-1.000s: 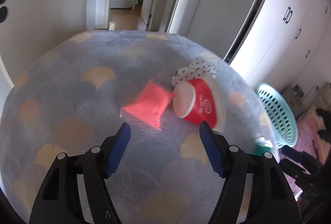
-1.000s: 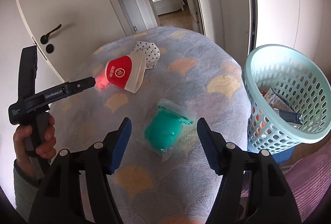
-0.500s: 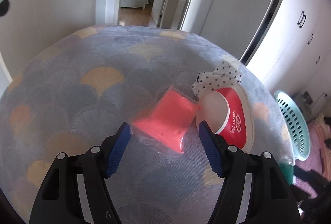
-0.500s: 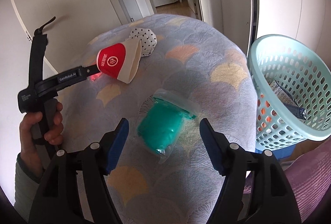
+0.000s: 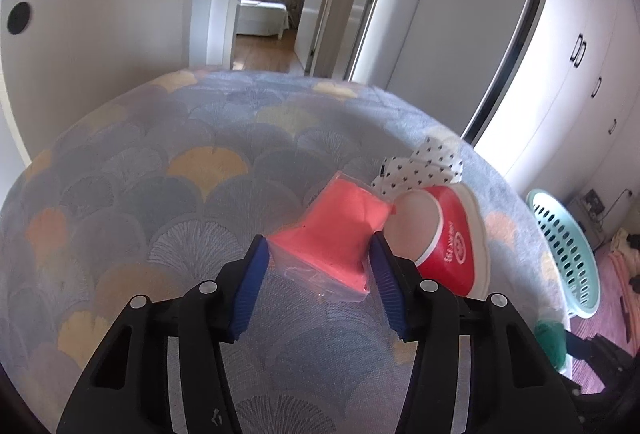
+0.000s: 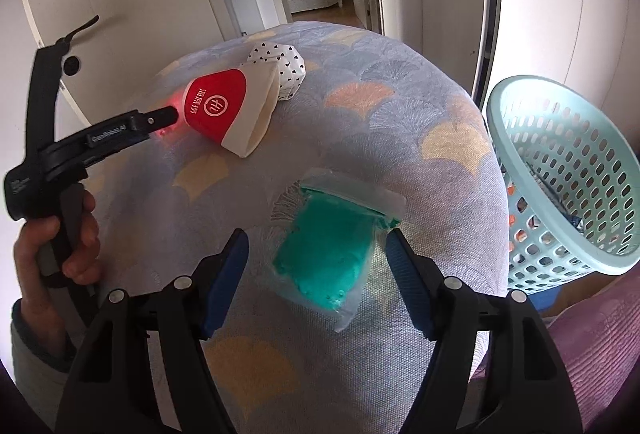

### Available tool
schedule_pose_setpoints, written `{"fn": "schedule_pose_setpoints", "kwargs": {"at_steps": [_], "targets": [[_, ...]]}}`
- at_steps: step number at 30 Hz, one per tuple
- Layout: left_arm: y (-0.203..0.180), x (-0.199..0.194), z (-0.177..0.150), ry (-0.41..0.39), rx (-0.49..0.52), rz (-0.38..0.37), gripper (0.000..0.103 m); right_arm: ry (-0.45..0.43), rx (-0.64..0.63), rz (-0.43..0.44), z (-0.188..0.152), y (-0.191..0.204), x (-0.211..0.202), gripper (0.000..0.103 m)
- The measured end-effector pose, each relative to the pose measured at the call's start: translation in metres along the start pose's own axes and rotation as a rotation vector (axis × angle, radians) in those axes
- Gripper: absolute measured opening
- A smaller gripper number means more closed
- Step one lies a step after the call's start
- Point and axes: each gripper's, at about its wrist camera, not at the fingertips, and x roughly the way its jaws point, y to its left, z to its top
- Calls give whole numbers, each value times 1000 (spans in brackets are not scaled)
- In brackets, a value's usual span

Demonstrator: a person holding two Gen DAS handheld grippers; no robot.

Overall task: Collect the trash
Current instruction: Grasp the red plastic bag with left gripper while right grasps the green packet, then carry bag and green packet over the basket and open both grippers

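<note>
A pink filled plastic bag (image 5: 340,234) lies on the bed's fan-patterned cover (image 5: 160,193). My left gripper (image 5: 318,258) is closing around it, and both blue pads touch the bag's sides. Right beside it lie a crushed red-and-white paper cup (image 5: 452,246) and a dotted paper wad (image 5: 420,165). A green filled bag (image 6: 324,254) lies between the fingers of my right gripper (image 6: 316,262), which is open with both pads clear of it. The right wrist view shows the left gripper (image 6: 168,115) from the side, its tip behind the cup (image 6: 228,109).
A pale teal laundry basket (image 6: 560,169) with some packets inside stands just past the bed's right edge. A person's hand (image 6: 60,246) holds the left gripper's handle. A white door, an open doorway and white wardrobes lie beyond the bed.
My left gripper moved forward over the pink bag and its jaws narrowed onto it. My right gripper came lower and closer to the green bag, still wide.
</note>
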Motion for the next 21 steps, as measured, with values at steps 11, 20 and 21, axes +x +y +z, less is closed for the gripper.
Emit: {"fn": "schedule_pose_setpoints", "kwargs": {"at_steps": [11,20,21], "targets": [[3,-2,2,-10,-11,-23,50,-35,-21,-47,-5,-2,-2,37],[0,-6,1,-30,8,-28,50,-45,22,-5,-2,-13,-18,36],[-4,-8,0,-33,28,-15,50,-55,27,-5,-1,-15,-23,36]]}}
